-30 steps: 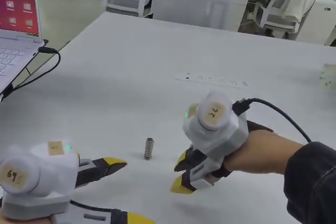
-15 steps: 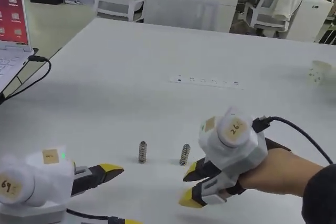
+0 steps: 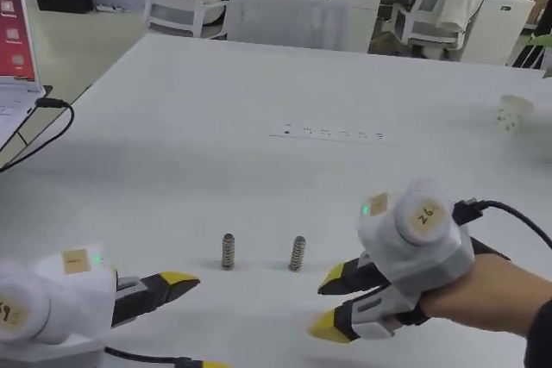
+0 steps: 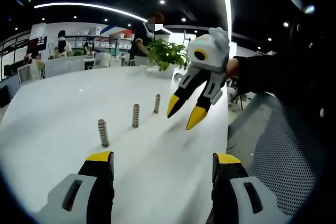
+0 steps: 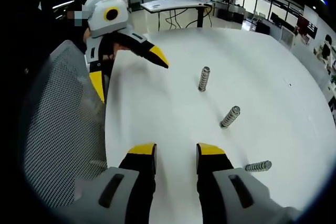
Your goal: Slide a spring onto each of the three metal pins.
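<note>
Three small metal springs stand upright in a row on the white table (image 3: 259,84). The pins inside them are too small to make out. In the head view two springs (image 3: 228,252) (image 3: 297,253) stand between the grippers. The left gripper view has all three springs (image 4: 103,132) (image 4: 135,115) (image 4: 157,103), as does the right gripper view (image 5: 203,78) (image 5: 230,117) (image 5: 258,166). My left gripper (image 3: 194,323) (image 4: 163,157) is open, empty, and left of the row. My right gripper (image 3: 329,302) (image 5: 176,149) is open, empty, and right of the row, apart from the springs.
A laptop (image 3: 13,58) with a black cable (image 3: 34,140) sits at the table's left edge. A flush power strip (image 3: 332,134) lies mid-table, and a small white cup (image 3: 515,114) is far right. Chairs (image 3: 289,19) stand beyond the far edge.
My right gripper has drawn away to the right, uncovering a second spring beside the first. The left gripper has barely moved. The head camera has shifted.
</note>
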{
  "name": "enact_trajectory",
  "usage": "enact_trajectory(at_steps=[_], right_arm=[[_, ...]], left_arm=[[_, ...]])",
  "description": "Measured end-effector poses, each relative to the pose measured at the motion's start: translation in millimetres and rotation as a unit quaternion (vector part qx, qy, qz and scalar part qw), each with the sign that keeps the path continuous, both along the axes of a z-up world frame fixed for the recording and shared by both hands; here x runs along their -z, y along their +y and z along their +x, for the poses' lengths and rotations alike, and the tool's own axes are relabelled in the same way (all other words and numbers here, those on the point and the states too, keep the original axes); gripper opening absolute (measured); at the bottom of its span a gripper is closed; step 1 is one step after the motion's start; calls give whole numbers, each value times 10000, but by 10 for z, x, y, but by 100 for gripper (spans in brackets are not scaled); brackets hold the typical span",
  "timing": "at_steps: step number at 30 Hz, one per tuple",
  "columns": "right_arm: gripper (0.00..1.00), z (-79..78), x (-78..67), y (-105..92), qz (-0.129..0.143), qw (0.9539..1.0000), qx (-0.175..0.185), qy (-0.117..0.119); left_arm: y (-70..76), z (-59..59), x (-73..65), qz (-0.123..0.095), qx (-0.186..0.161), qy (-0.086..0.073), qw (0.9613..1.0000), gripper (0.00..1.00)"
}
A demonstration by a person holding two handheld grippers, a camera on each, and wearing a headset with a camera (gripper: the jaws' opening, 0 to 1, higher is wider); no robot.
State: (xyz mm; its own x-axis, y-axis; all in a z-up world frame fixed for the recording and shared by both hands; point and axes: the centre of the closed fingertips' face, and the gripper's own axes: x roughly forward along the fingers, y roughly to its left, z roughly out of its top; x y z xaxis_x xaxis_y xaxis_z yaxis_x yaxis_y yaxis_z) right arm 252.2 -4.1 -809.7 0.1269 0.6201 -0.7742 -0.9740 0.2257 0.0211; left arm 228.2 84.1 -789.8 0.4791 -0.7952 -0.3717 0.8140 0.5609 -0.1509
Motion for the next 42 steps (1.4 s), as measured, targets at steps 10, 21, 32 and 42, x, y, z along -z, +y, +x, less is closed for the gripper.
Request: enact_trajectory(at_steps=[10, 21, 32, 42], right_arm=[[32, -24, -63, -188, 320, 9990, 301, -59], [39, 13, -155, -406, 749, 9943, 725, -219], [46, 40, -194, -635, 1191, 9863, 1089, -348], [61, 64, -199, -801, 1366, 9799, 1353, -526]], left_arm=[[1, -2, 2, -22, -26, 25, 10000, 73], [28, -8, -2, -66, -71, 33, 9999, 74], [32, -20, -6, -83, -91, 42, 9999, 76], [31, -18, -25, -142, -138, 40, 9998, 80]])
